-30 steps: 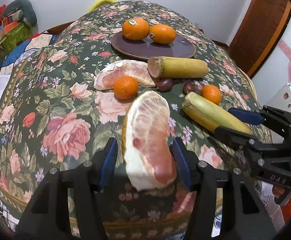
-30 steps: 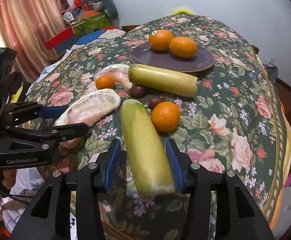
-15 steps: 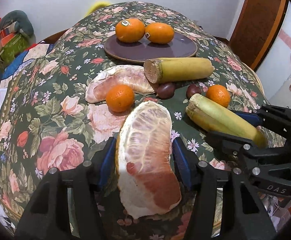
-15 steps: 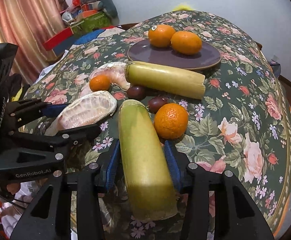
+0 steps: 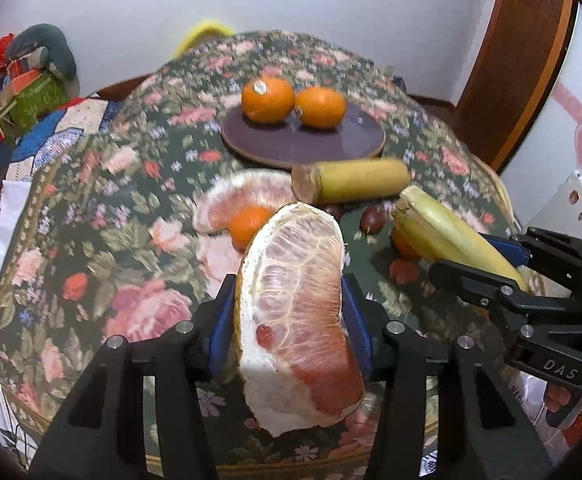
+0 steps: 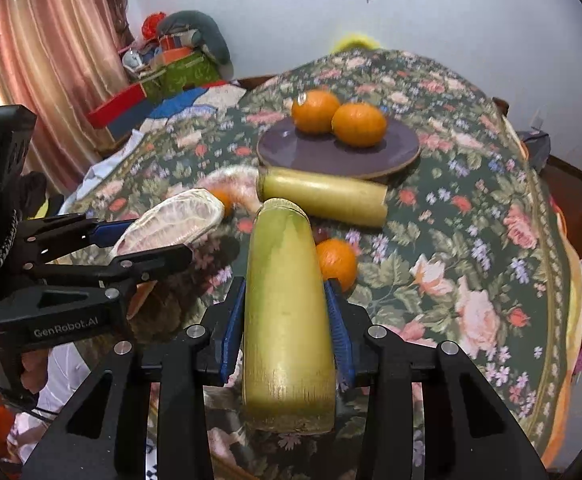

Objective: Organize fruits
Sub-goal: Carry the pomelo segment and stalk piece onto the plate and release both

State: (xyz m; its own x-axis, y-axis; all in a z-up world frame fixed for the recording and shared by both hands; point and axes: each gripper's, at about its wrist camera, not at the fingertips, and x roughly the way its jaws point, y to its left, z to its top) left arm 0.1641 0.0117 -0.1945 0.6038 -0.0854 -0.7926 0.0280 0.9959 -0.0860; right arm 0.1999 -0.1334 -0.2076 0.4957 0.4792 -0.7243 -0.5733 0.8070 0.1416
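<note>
Left gripper (image 5: 289,312) jaws clamped on big pink peeled pomelo wedge (image 5: 297,320), up off flowery surface (image 5: 131,216). Right gripper (image 6: 285,320) jaws clamped on thick yellow-green cane stick (image 6: 287,320), raised too.

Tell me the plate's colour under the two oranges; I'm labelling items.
The round flat plate is dark purple-brown, shown best in the right wrist view.

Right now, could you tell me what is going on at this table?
A person is sorting fruit with two handheld tools. The left tool is clamped on a peeled pomelo segment, and the right tool is clamped on a sugarcane piece; both are raised off the floral tablecloth. Two oranges sit on the purple plate. Another sugarcane piece, a pomelo segment and small oranges lie on the cloth.
</note>
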